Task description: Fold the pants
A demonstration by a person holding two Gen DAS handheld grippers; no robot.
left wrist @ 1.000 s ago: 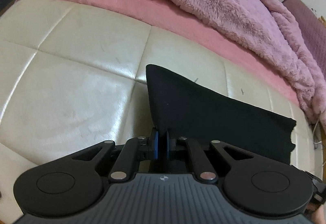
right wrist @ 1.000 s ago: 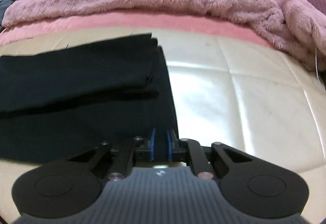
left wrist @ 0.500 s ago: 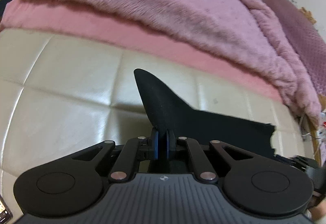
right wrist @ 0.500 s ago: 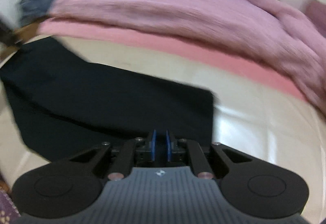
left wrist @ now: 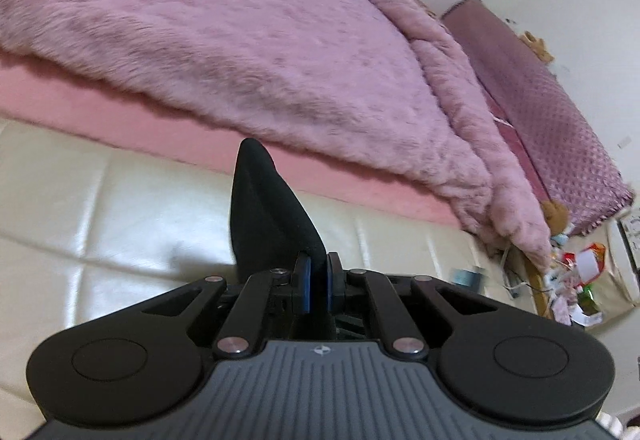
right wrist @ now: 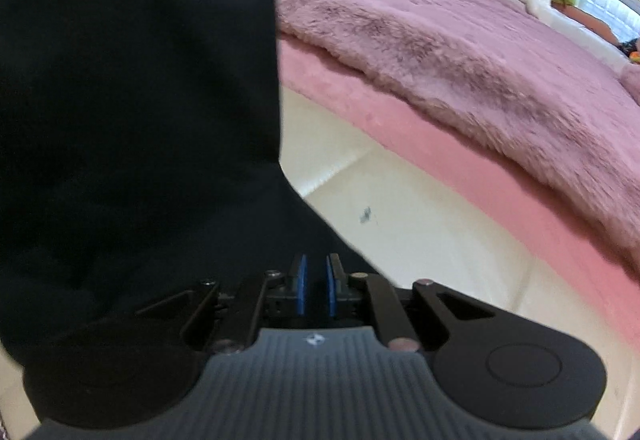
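While the cream quilted bench (left wrist: 120, 208) is stretching ahead of both grippers, with the pink fluffy blanket (left wrist: 240, 40) lying beyond it, we are holding the black pants (right wrist: 132, 120) in the air. We are pinching them with the left gripper (left wrist: 315, 282) and the right gripper (right wrist: 316, 282), each clamped tight on the fabric.

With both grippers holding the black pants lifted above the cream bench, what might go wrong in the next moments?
1. The left gripper pinches only a narrow edge of the black pants; the cloth may slip out.
2. In the right wrist view the pants hang as one large bunched sheet from the right gripper, so layers may land creased on the cream bench.
3. The loose cloth could brush the fluffy pink blanket nearby.
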